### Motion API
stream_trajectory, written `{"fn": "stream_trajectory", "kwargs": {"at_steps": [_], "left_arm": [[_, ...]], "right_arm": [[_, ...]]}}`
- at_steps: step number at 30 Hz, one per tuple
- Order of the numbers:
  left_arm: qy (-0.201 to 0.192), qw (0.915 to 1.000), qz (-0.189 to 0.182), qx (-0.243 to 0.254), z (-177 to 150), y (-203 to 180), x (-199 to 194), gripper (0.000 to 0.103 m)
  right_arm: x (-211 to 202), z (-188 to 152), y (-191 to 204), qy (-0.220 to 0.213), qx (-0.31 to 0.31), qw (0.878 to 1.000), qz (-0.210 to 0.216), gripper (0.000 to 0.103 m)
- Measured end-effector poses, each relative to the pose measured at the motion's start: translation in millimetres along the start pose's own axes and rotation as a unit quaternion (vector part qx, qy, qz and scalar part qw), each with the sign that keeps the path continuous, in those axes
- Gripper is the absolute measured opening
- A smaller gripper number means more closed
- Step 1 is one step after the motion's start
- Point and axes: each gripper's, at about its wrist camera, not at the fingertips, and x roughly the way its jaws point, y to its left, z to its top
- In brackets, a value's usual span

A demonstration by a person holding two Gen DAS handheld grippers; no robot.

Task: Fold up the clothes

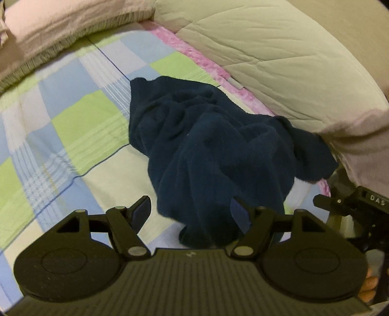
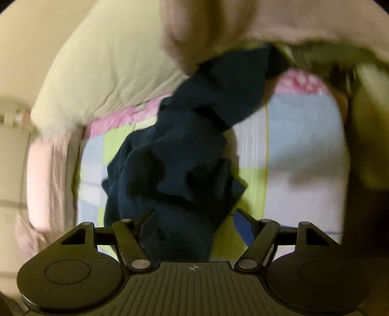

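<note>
Checked bedsheet [image 1: 68, 116] lies free leftward; bulky comforter [image 1: 279, 60] crowds the right.

Right gripper [image 2: 192, 218] jaws spread wide over crumpled navy garment [image 2: 180, 155] lying on checked bedsheet [image 2: 299, 150]; cloth between jaws, ungripped; pale green quilt [image 2: 107, 63] behind; view blurred

One dark navy garment [image 1: 211, 150] lies in a crumpled heap on the bed, near the edge that bears the quilt. One checked sheet [image 1: 73, 126] in blue, green and white covers the bed. One pale green quilt [image 1: 279, 56] is bunched along that edge, over one pink strip [image 1: 194, 56] of cloth. One pinkish pillow [image 1: 60, 21] lies at the far corner. Two grippers are in view: the left gripper [image 1: 192, 211] and the right gripper [image 2: 194, 218].
</note>
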Motion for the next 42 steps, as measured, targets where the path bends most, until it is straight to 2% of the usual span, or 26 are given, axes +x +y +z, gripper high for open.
{"fn": "stream_trajectory", "kwargs": {"at_steps": [6,7,8,10,13,14,15,16,17,18,20,22,27,31,35,38,42], "left_arm": [[0.008,0.997,-0.028,-0.072,14.2,21.8,31.9,0.069],[0.008,0.9962,-0.032,-0.081,16.3,24.2,37.2,0.069],[0.007,0.9955,-0.035,-0.088,18.2,25.9,42.6,0.069],[0.006,0.9939,-0.043,-0.101,21.2,29.4,54.7,0.069],[0.017,0.9911,-0.053,-0.121,23.4,34.3,77.1,0.067],[0.021,0.9904,-0.055,-0.125,23.0,35.4,83.8,0.063],[0.021,0.9903,-0.058,-0.125,22.1,36.1,88.8,0.053],[0.021,0.9905,-0.065,-0.119,21.2,35.5,92.1,0.036],[0.022,0.991,-0.071,-0.111,21.3,34.4,93.4,0.027],[0.023,0.9914,-0.082,-0.099,21.6,32.6,92.4,0.016],[0.014,0.9923,-0.092,-0.081,22.8,29.9,83.1,0.012],[-0.004,0.9922,-0.104,-0.069,23.2,30.3,65.6,0.011],[-0.074,0.9865,-0.121,-0.082,22.4,47.4,-3.8,0.01],[-0.163,0.975,-0.12,-0.092,13.7,68.5,-88.6,0.009],[-0.245,0.9572,-0.117,-0.1,-14.6,88.5,-178.9,0.009],[-0.312,0.9394,-0.101,-0.099,-45.7,102.4,-256.3,0.009],[-0.396,0.9103,-0.074,-0.096,-88.0,125.1,-369.7,0.009]], "right_arm": [[35.4,15.7,-34.8,0.004,0.151,0.988,0.042,0.074],[40.1,17.1,-37.5,0.002,0.162,0.986,0.046,0.076],[44.9,18.7,-40.2,-0.001,0.171,0.984,0.049,0.084],[53.7,19.3,-43.5,-0.008,0.185,0.981,0.057,0.085],[71.1,18.1,-44.9,0.004,0.187,0.981,0.043,0.085],[76.0,16.7,-44.5,0.01,0.183,0.982,0.041,0.085],[80.6,15.1,-43.7,0.017,0.177,0.983,0.039,0.084],[83.3,12.9,-41.1,0.023,0.163,0.986,0.035,0.075],[85.4,10.5,-37.8,0.029,0.145,0.988,0.031,0.042],[83.1,9.8,-33.1,0.029,0.126,0.991,0.028,0.032],[75.6,9.4,-22.6,0.025,0.084,0.996,0.021,0.024],[64.6,10.1,-10.7,0.018,0.044,0.999,0.021,0.021],[13.4,15.4,42.0,-0.007,-0.041,0.995,0.095,0.018],[-32.1,2.0,99.7,-0.012,-0.116,0.976,0.185,0.018],[-75.8,-35.2,154.4,-0.006,-0.184,0.947,0.265,0.018],[-108.5,-71.4,189.5,-0.001,-0.23,0.922,0.312,0.018],[-158.3,-128.9,241.3,0.015,-0.29,0.874,0.389,0.018]]}}
